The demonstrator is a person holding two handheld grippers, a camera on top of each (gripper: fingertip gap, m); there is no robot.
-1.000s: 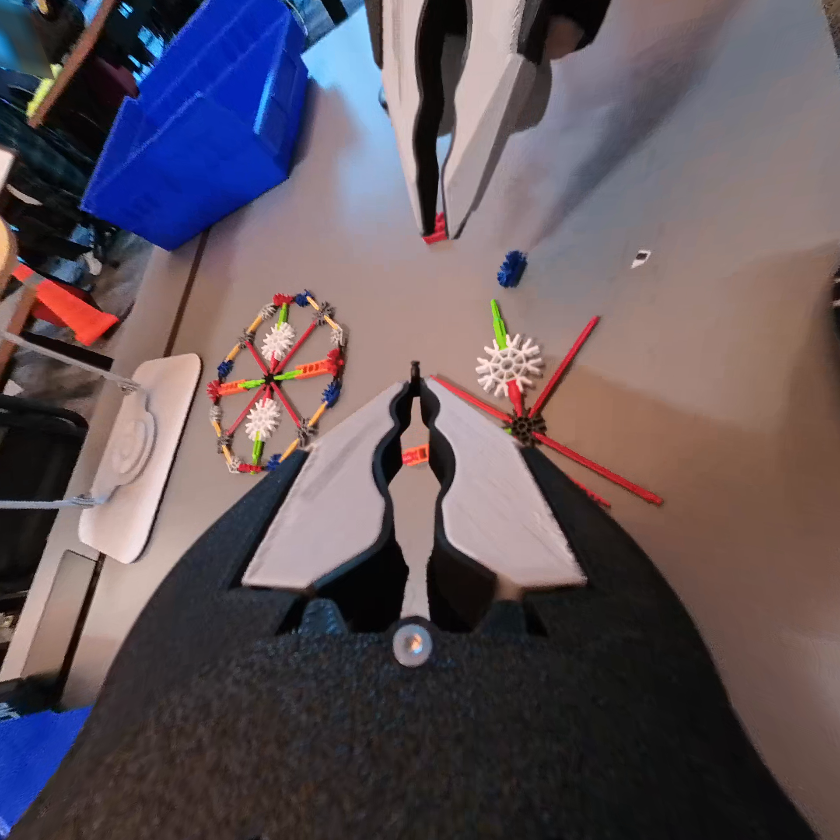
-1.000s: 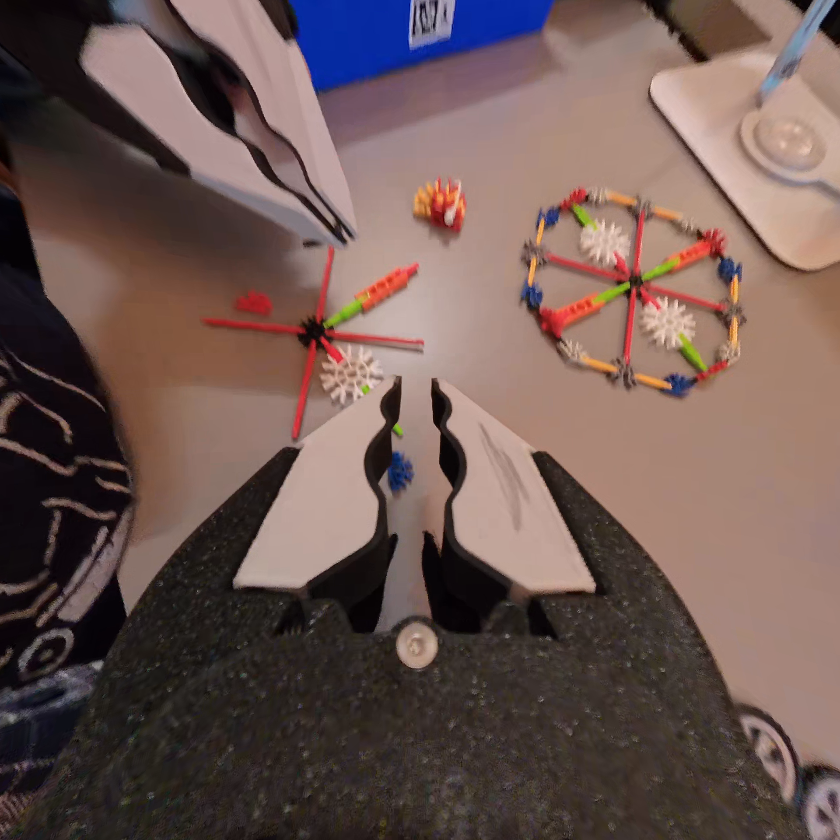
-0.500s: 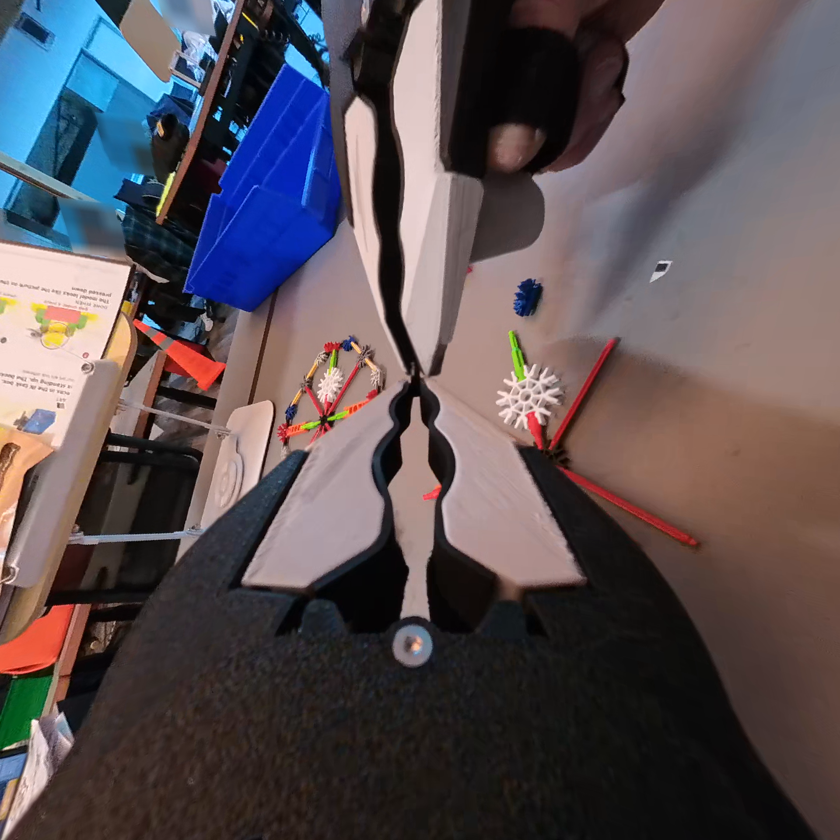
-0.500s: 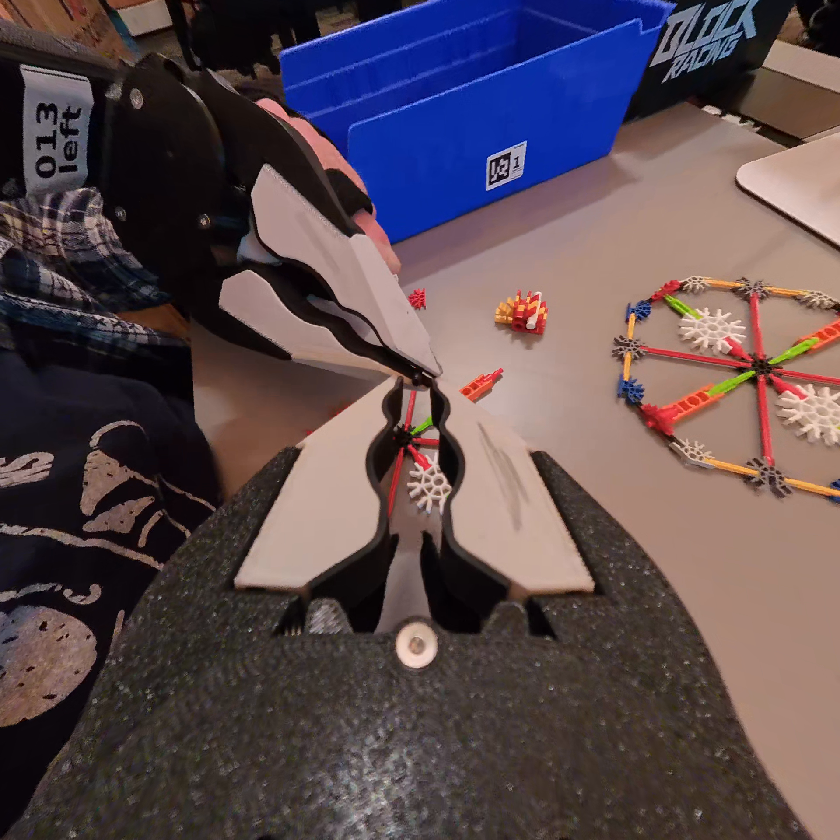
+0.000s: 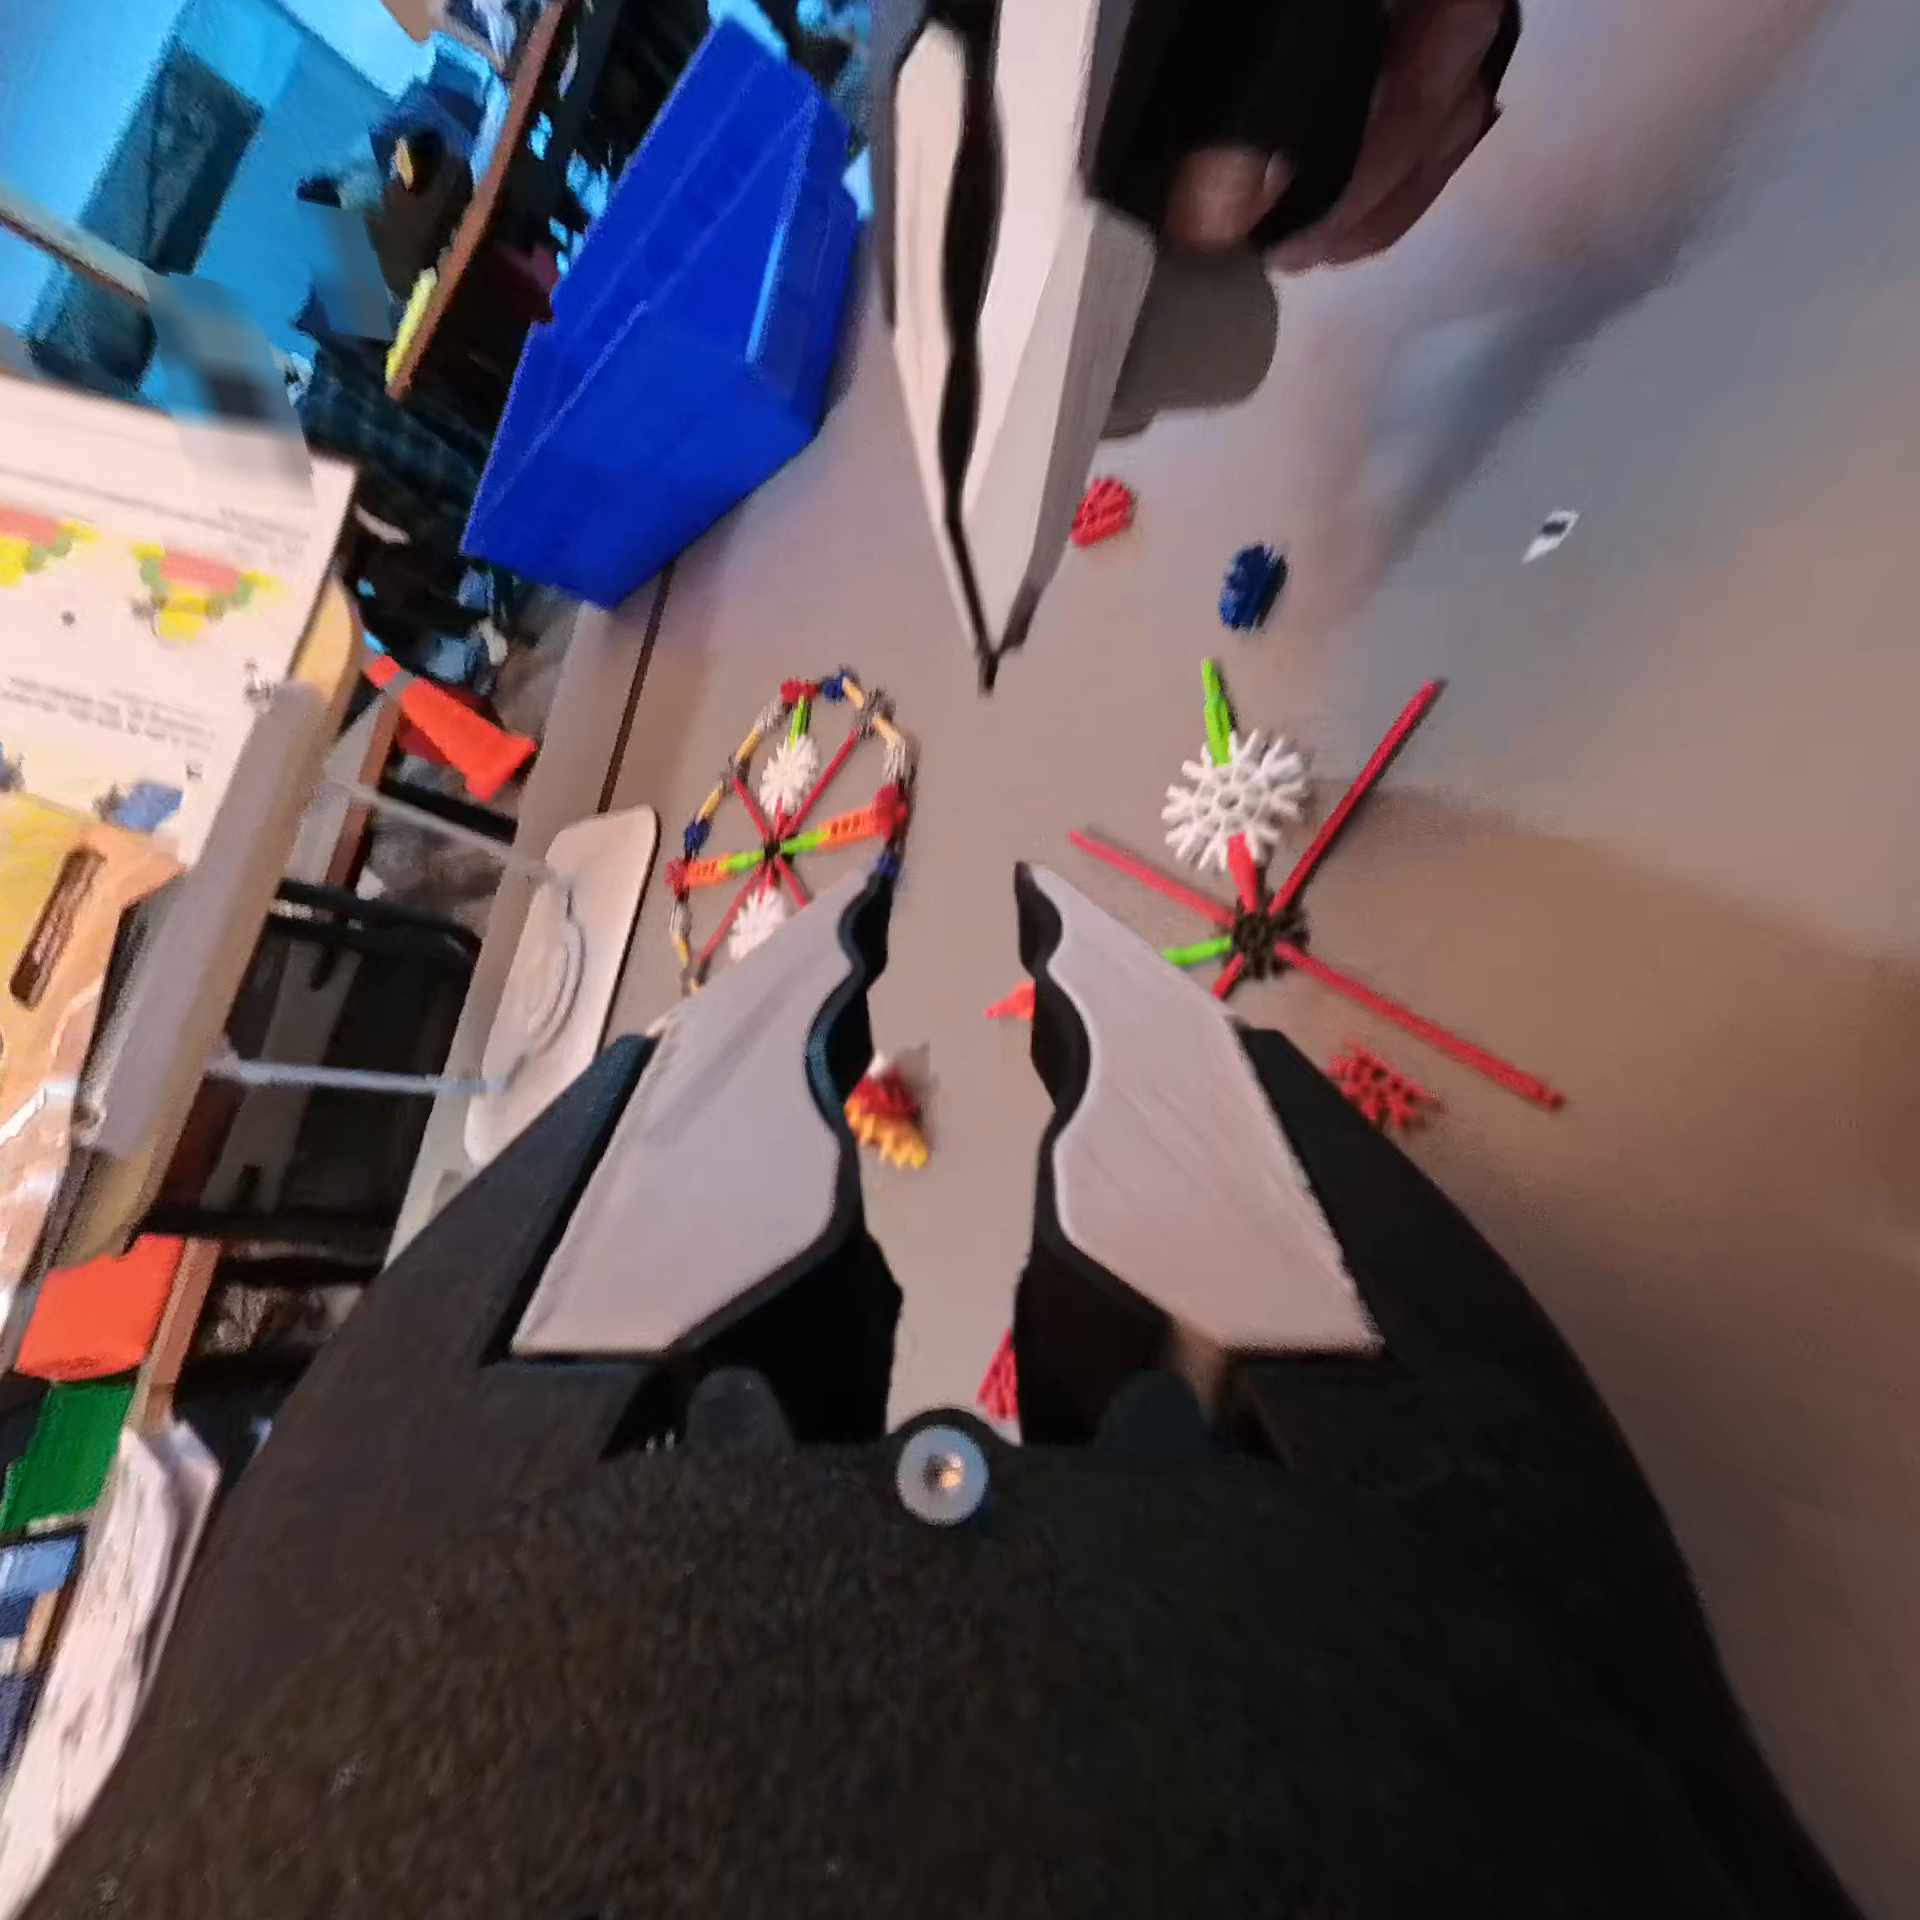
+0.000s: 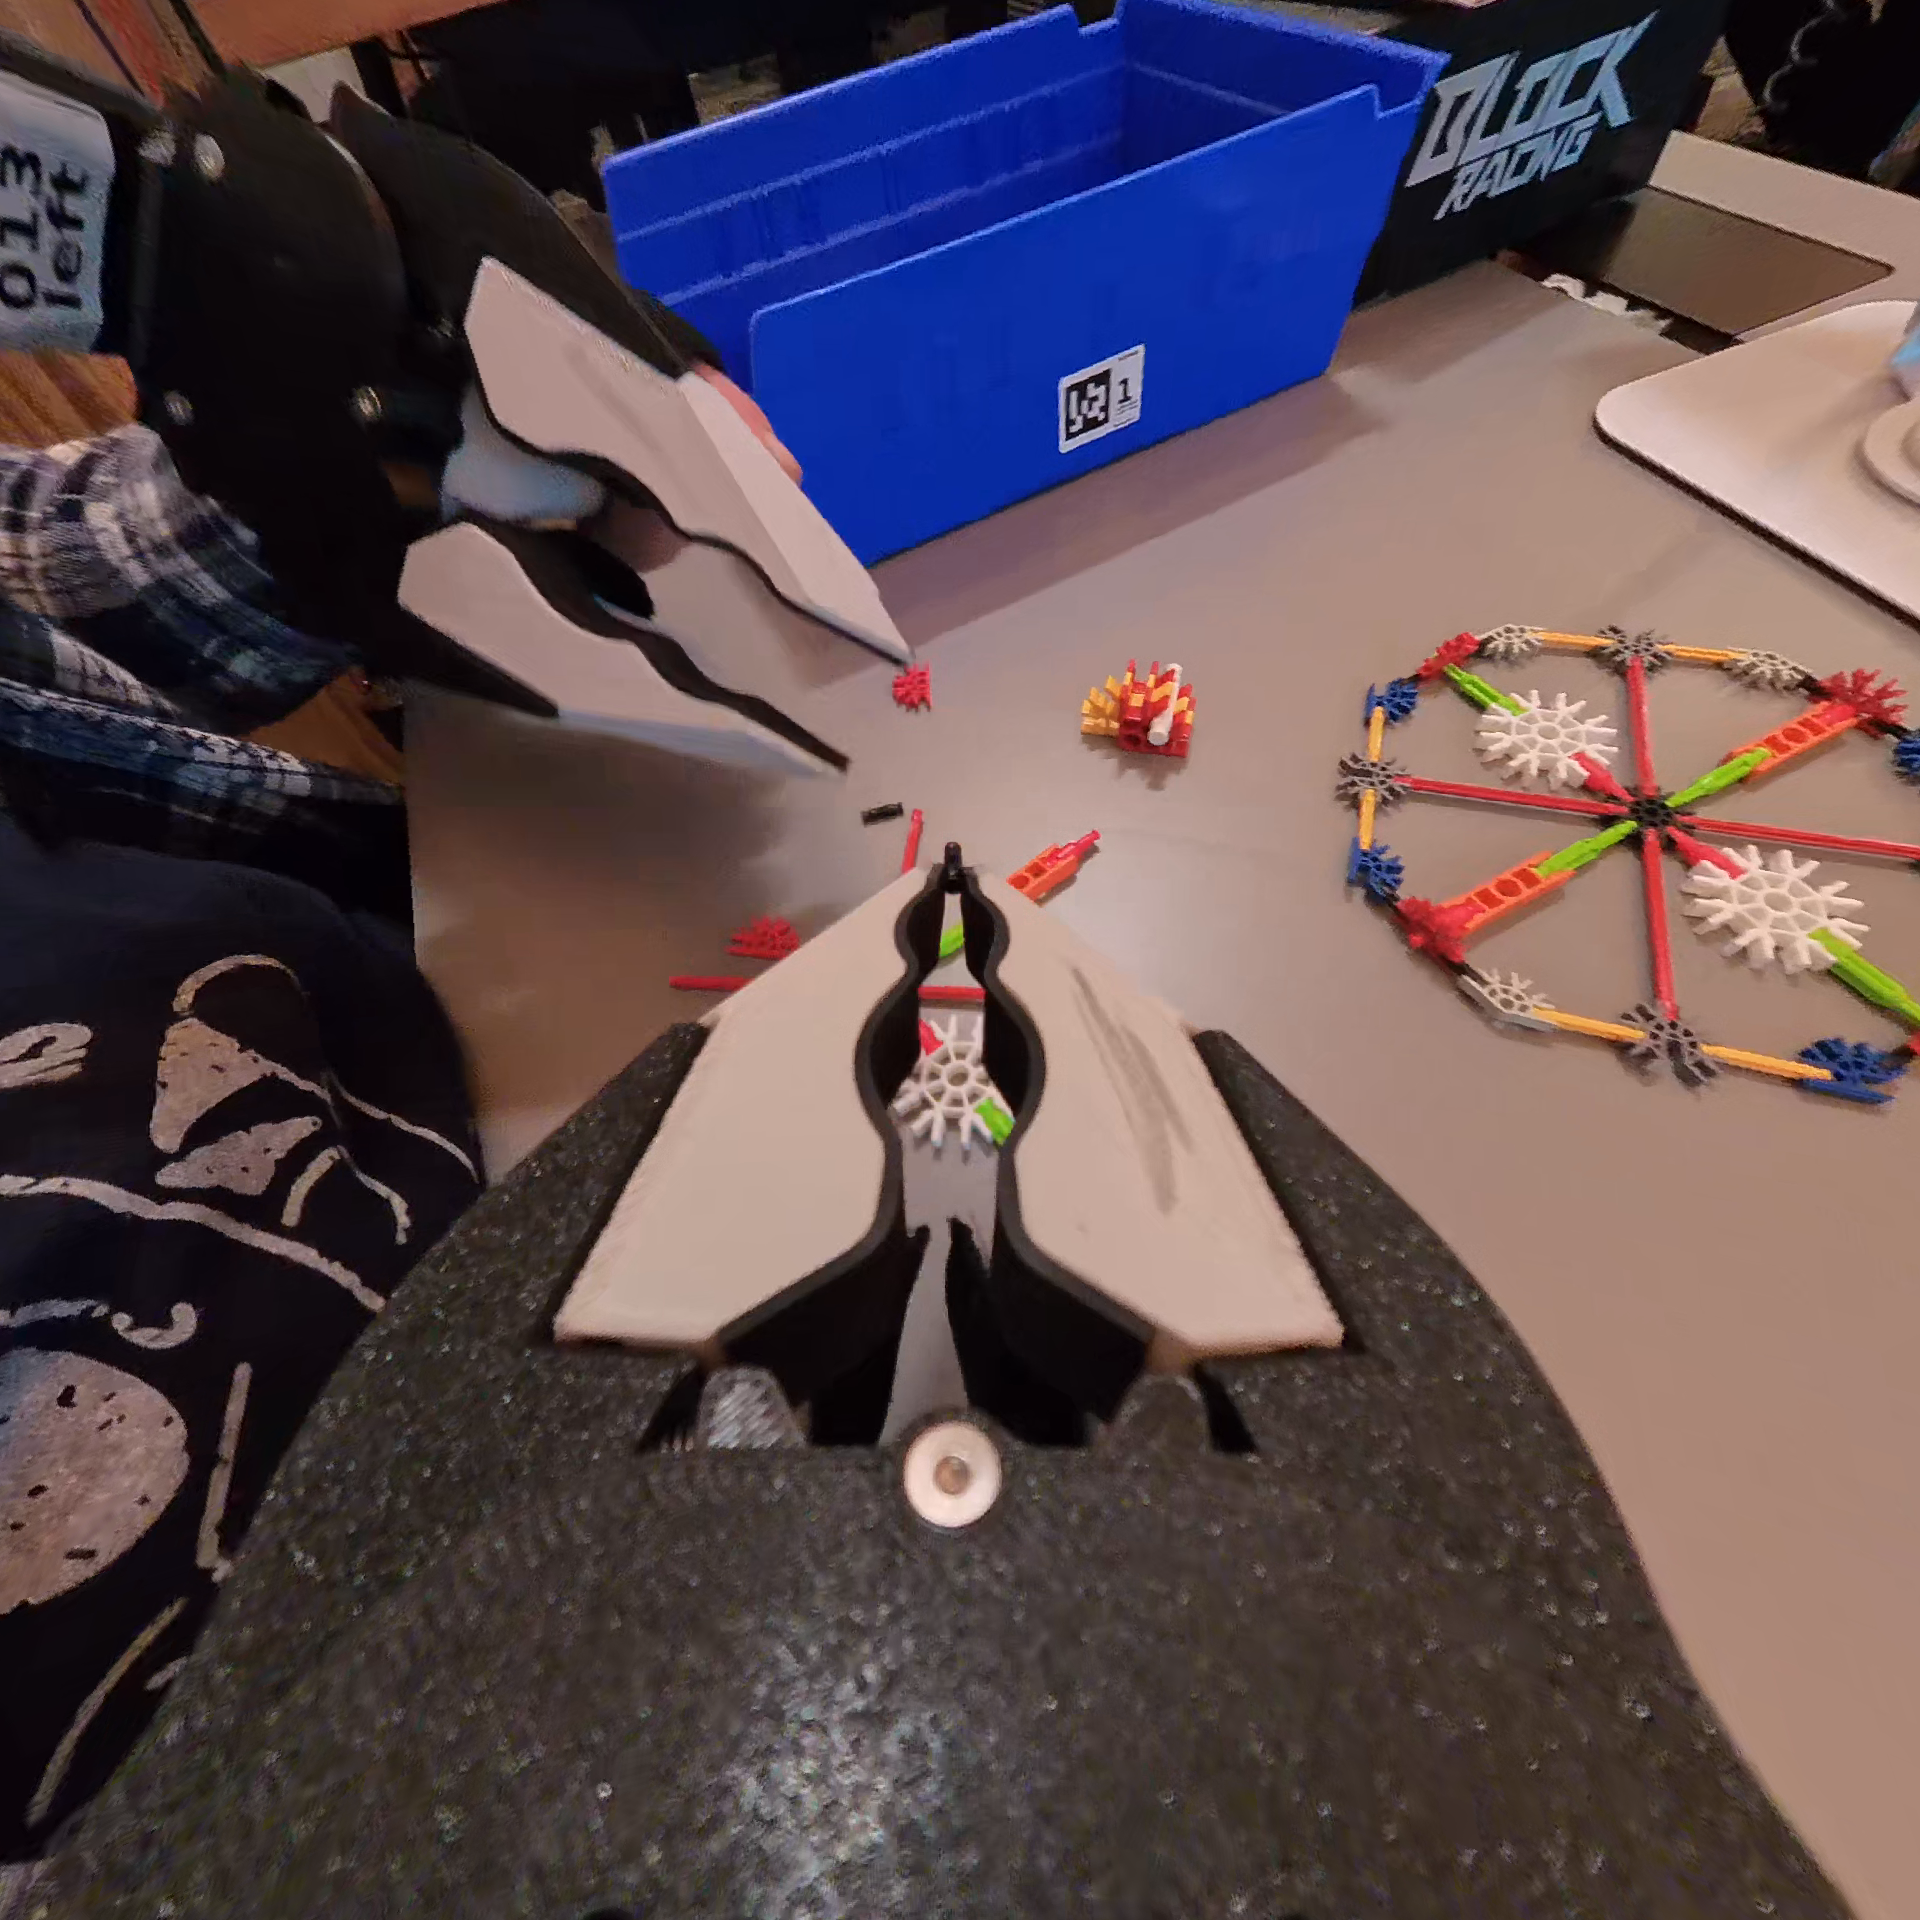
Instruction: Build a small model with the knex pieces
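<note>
My left gripper (image 5: 951, 894) is open and empty above the grey table (image 5: 1558, 1351); in the right wrist view it (image 6: 873, 712) hangs at the upper left with its jaws apart. My right gripper (image 6: 951, 883) is shut on a tiny black piece (image 6: 951, 860) at its very tips; it also shows in the left wrist view (image 5: 987, 644). A second small black piece (image 6: 881, 814) lies just below the left gripper's tips. Under the right gripper sits a partial wheel: a black hub (image 5: 1262, 935) with red rods and a white snowflake (image 5: 1231, 800).
A finished colourful wheel (image 6: 1647, 810) lies to the right. A red and yellow cluster (image 6: 1143, 712), an orange rod (image 6: 1049, 862) and red connectors (image 6: 912, 686) are scattered about. A blue bin (image 6: 997, 301) stands behind, and a white stand base (image 6: 1766, 436) at the far right. The grippers' ends are close to 5 cm from one another. The black hub (image 5: 1262, 935) is about 7 cm from my left fingertips.
The grippers met tip to tip half a second ago. The left gripper has since opened and drawn back. The right gripper, slightly open before, now pinches a black piece.
</note>
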